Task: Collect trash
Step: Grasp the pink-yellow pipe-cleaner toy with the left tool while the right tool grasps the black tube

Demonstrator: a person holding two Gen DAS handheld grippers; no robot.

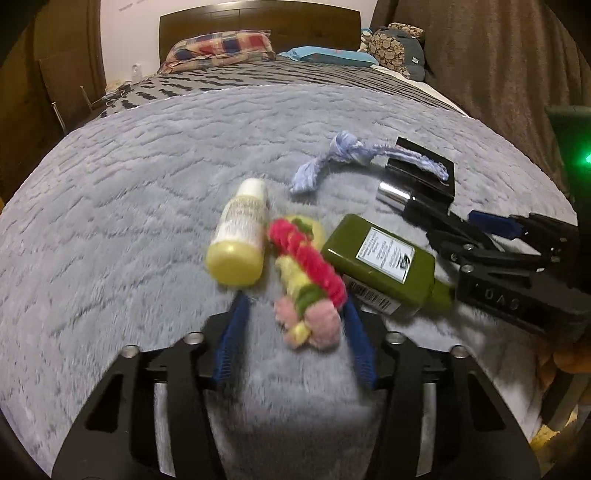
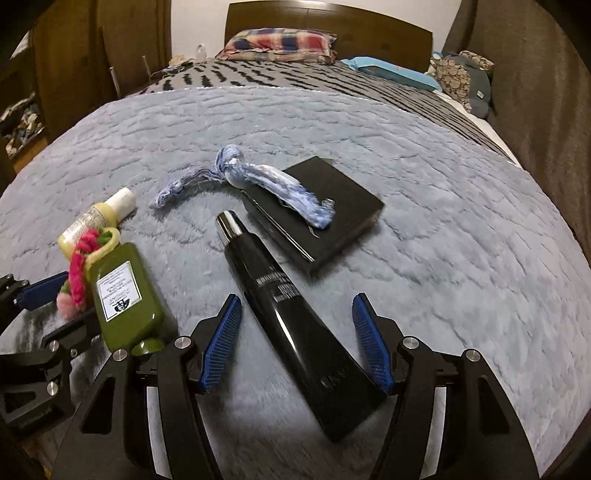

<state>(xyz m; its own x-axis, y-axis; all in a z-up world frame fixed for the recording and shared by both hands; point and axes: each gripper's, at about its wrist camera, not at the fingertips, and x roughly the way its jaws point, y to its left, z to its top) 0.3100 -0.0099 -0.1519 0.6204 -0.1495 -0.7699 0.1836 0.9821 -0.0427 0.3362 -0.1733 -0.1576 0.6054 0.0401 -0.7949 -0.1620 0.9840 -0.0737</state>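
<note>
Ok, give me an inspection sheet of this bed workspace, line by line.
Surface: fuzzy grey blanket over a bed.
Job's things: black tube, green bottle, yellow bottle, pink and yellow yarn bundle, blue knotted rag draped onto a black box.
Clutter: nothing seen beyond these.
Grippers: left gripper straddles the yarn bundle; right gripper straddles the tube; neither visibly clamped.
Cables: a tangle by the bed's far left corner, unclear.
Surroundings: plaid pillow, wooden headboard, curtain.

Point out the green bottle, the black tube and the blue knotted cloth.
green bottle (image 2: 123,295): right wrist view, on its white label.
black tube (image 2: 284,314): right wrist view, mid-body.
blue knotted cloth (image 2: 231,162): right wrist view, on the knot.
</note>
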